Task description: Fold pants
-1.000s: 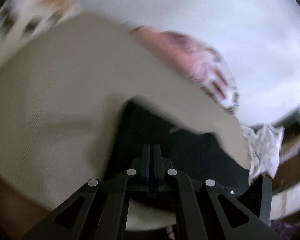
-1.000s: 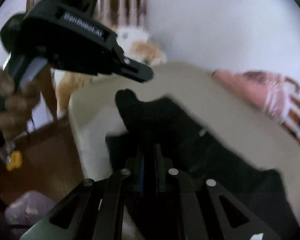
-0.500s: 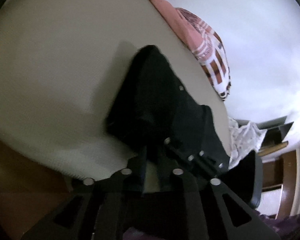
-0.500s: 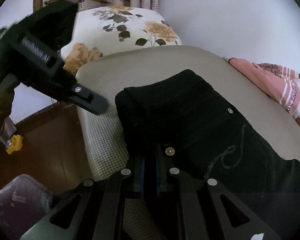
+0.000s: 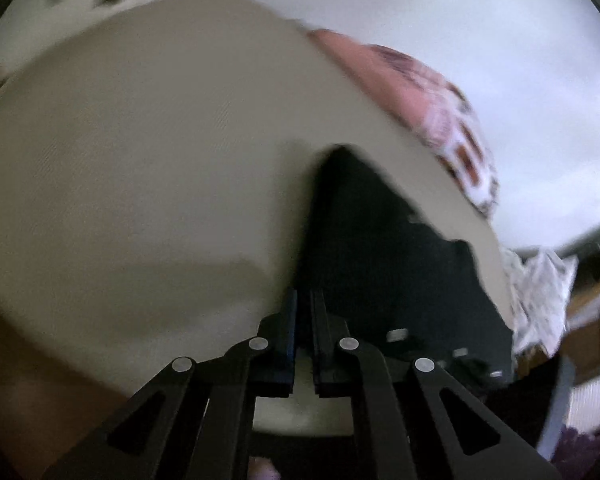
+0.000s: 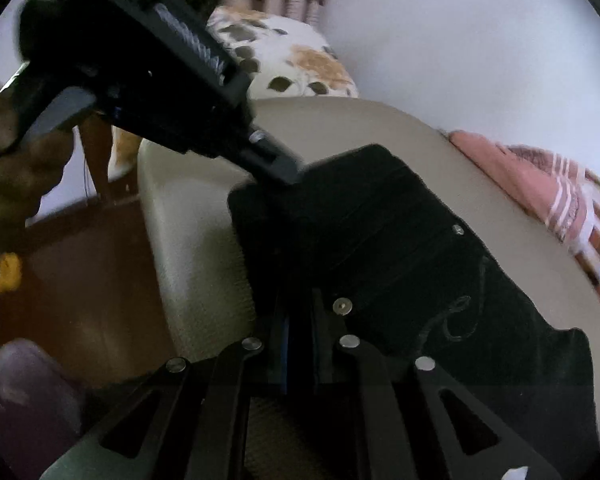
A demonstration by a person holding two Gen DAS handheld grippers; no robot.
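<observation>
The black pants [image 6: 380,240] lie folded on the beige mattress [image 6: 188,240], rivets and pocket stitching facing up. My right gripper [image 6: 300,312] sits over their near edge. Its jaws are opening slightly, and dark cloth still fills the narrow gap between the pads. A hand [image 6: 4,160] holds my left gripper [image 6: 286,170], whose tip rests at the far left corner of the pants. In the left wrist view the left gripper [image 5: 304,308] has its jaws down to a thin slit beside the left edge of the pants [image 5: 380,260]; I see no cloth in that slit.
A pink striped cloth [image 6: 560,192] lies along the mattress's far right side. A floral pillow [image 6: 292,52] is behind the mattress. To the left are the wooden floor [image 6: 80,280], a small yellow object [image 6: 6,278] and a purple bag [image 6: 20,392]. White patterned fabric [image 5: 540,288] hangs off to the right.
The bunched pants were laid down flat. The left gripper parted its jaws, closed them again, and moved from beside the pants onto their far left corner. Both grippers sank lower.
</observation>
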